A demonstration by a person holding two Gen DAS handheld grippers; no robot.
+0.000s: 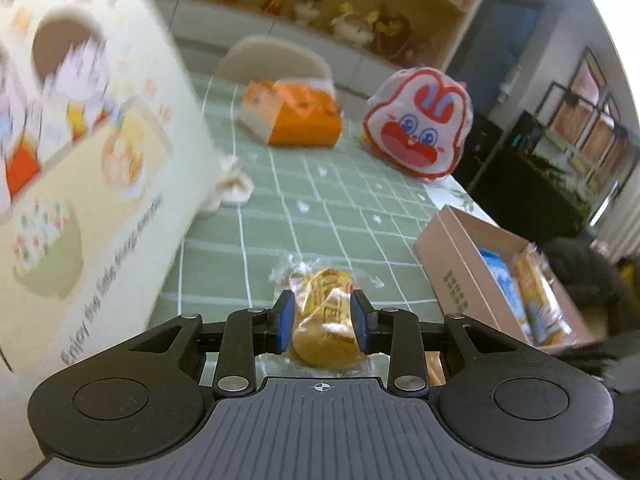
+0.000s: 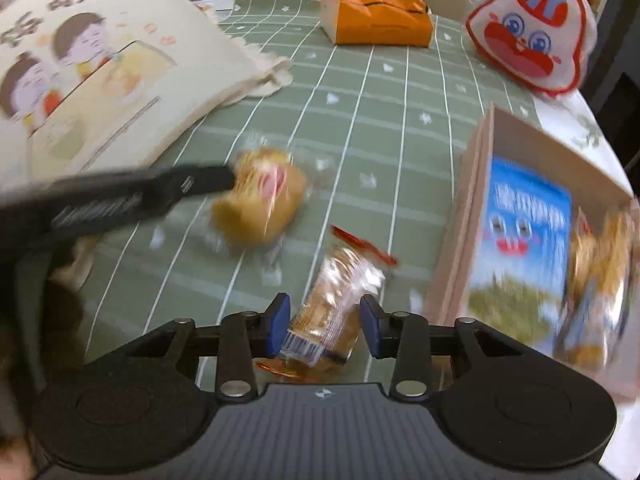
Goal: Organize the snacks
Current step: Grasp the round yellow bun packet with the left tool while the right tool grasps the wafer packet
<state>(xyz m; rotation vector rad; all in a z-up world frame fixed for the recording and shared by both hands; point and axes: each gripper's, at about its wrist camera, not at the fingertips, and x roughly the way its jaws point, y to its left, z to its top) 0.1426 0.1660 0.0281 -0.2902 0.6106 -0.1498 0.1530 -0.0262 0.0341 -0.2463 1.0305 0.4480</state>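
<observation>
My left gripper (image 1: 322, 317) is shut on a wrapped golden bun (image 1: 325, 320) and holds it above the green checked tablecloth (image 1: 320, 216). The right wrist view shows the same bun (image 2: 260, 200) at the tip of the left gripper's fingers (image 2: 200, 180). My right gripper (image 2: 325, 326) has its jaws around a clear-wrapped cracker pack (image 2: 336, 304) with a small gap on the right side. A cardboard box (image 2: 460, 240), also in the left wrist view (image 1: 448, 264), stands to the right and holds a blue snack packet (image 2: 524, 248) and wrapped buns (image 2: 600, 272).
A large cartoon-printed cloth bag (image 1: 80, 160) stands at the left. An orange tissue box (image 2: 380, 16) and a red-and-white rabbit-face bag (image 2: 528, 36) sit at the table's far side. Chairs stand behind the table.
</observation>
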